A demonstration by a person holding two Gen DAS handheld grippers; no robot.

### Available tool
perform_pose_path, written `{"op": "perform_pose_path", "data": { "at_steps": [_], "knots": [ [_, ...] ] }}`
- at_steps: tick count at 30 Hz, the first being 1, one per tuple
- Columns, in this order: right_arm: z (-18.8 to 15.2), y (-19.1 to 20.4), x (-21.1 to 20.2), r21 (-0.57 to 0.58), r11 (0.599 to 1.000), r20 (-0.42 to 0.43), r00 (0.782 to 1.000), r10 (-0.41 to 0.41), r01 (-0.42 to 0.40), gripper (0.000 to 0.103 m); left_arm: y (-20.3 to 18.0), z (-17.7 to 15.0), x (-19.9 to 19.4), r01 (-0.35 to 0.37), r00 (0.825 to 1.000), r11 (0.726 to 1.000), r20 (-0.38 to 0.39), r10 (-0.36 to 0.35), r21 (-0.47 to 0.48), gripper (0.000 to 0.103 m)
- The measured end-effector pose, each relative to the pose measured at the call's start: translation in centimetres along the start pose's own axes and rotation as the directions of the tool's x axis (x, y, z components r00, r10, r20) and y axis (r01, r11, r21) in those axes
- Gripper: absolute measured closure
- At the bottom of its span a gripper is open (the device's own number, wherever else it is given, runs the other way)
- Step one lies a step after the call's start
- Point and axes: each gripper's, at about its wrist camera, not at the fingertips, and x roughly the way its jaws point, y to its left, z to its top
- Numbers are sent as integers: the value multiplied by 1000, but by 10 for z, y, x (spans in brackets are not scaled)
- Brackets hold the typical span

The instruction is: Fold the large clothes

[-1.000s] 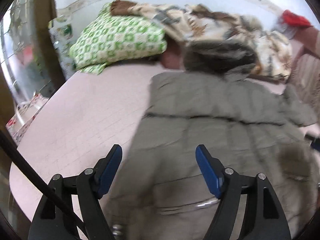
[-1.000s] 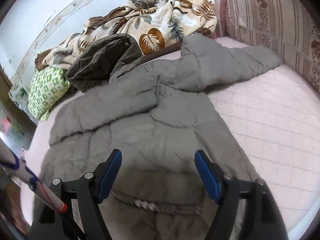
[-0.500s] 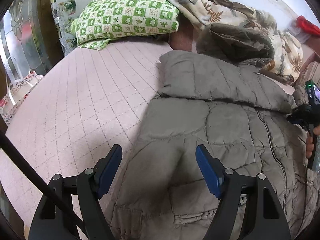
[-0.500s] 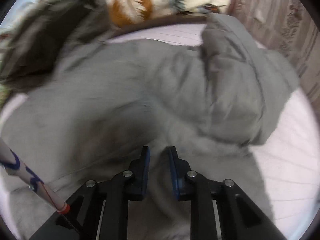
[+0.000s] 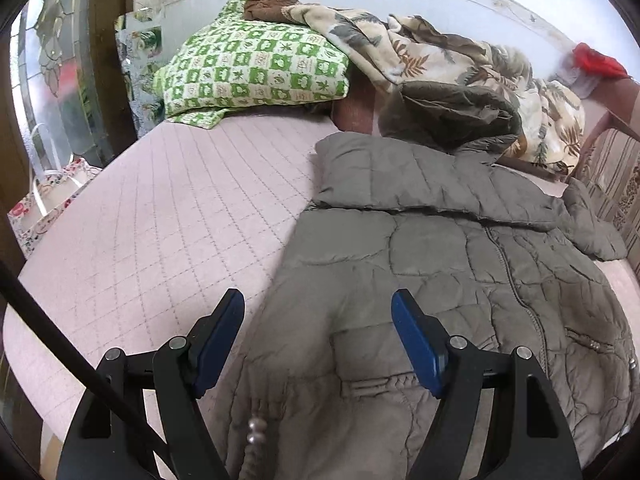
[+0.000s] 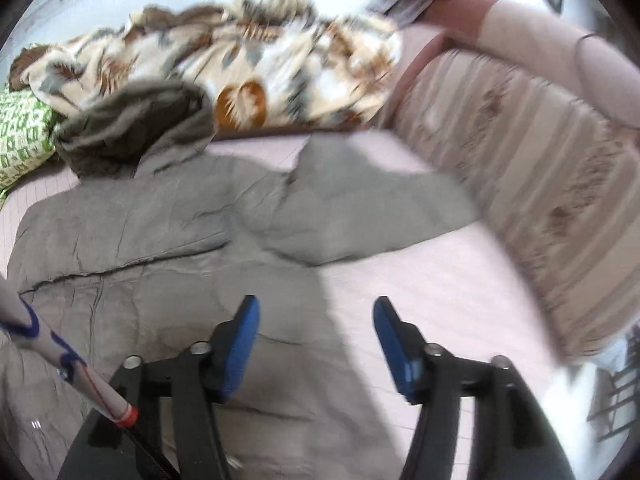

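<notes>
A large grey quilted hooded jacket lies front-up on the pink quilted bed. Its left sleeve is folded across the chest. Its dark-lined hood lies towards the blanket. My left gripper is open and empty above the jacket's lower left hem. In the right wrist view the jacket fills the left, with its right sleeve spread out on the bed. My right gripper is open and empty above the jacket's right edge.
A green-and-white pillow and a leaf-print blanket lie at the back of the bed. A striped padded headboard runs along the right side. A wooden door frame stands at the left. A red cloth sits far right.
My right gripper was shut half a second ago and is open now, drawn back to the jacket's right edge. My left gripper stayed open and pulled back a little.
</notes>
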Motion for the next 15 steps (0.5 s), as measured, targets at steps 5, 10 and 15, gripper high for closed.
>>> {"op": "perform_pose_path", "data": {
  "at_steps": [5, 10, 15],
  "knots": [
    [-4, -59, -51, 30, 999, 38, 998, -43, 42, 17, 6, -7, -16, -46, 998, 999, 32, 46, 3, 28],
    [-5, -103, -81, 80, 997, -16, 1000, -11, 13, 17, 25, -5, -32, -93, 993, 994, 70, 97, -60, 27],
    [6, -145, -100, 168, 985, -20, 999, 28, -24, 17, 36, 14, -49, -1, 998, 980, 65, 14, -199, 27]
  ]
}}
